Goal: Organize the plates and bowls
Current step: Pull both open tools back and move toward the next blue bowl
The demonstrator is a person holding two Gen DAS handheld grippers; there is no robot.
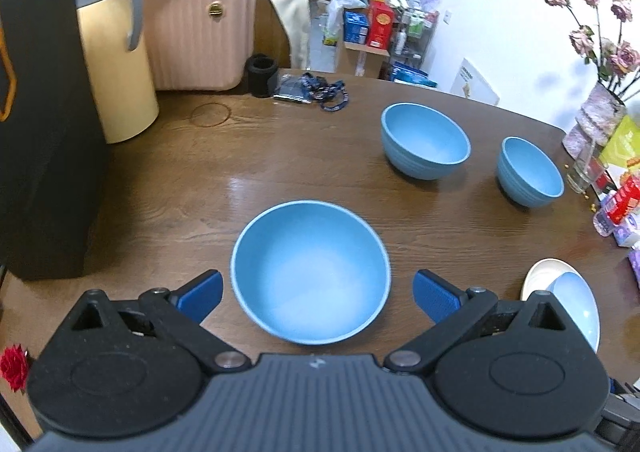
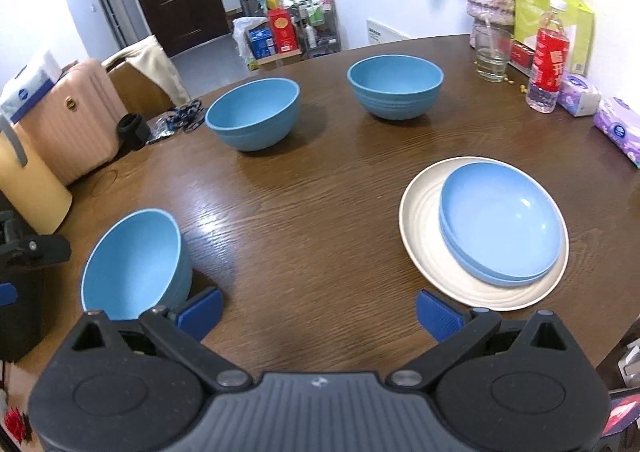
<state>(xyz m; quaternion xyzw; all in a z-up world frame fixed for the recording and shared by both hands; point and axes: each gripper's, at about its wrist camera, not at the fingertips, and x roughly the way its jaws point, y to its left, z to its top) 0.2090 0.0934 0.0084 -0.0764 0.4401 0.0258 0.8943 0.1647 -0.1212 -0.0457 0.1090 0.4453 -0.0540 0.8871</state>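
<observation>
We hold left gripper (image 1: 318, 294) wide open, near bowl (image 1: 310, 272) framed between pads, likely pre-grasp. Right gripper (image 2: 319, 310) also spread, empty, over bare table (image 2: 320, 212). Blue plates (image 2: 500, 228) already stacked on white plate (image 2: 424, 252); two far bowls (image 2: 253, 114) apart, unstacked.

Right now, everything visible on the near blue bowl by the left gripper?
The near blue bowl is matte light blue, plastic-looking, deep and round, with faint ribs on its outer wall. It stands upright and empty on the wooden table, apart from other dishes. The left gripper hangs open around its near side; whether its fingers touch it is unclear.
</observation>
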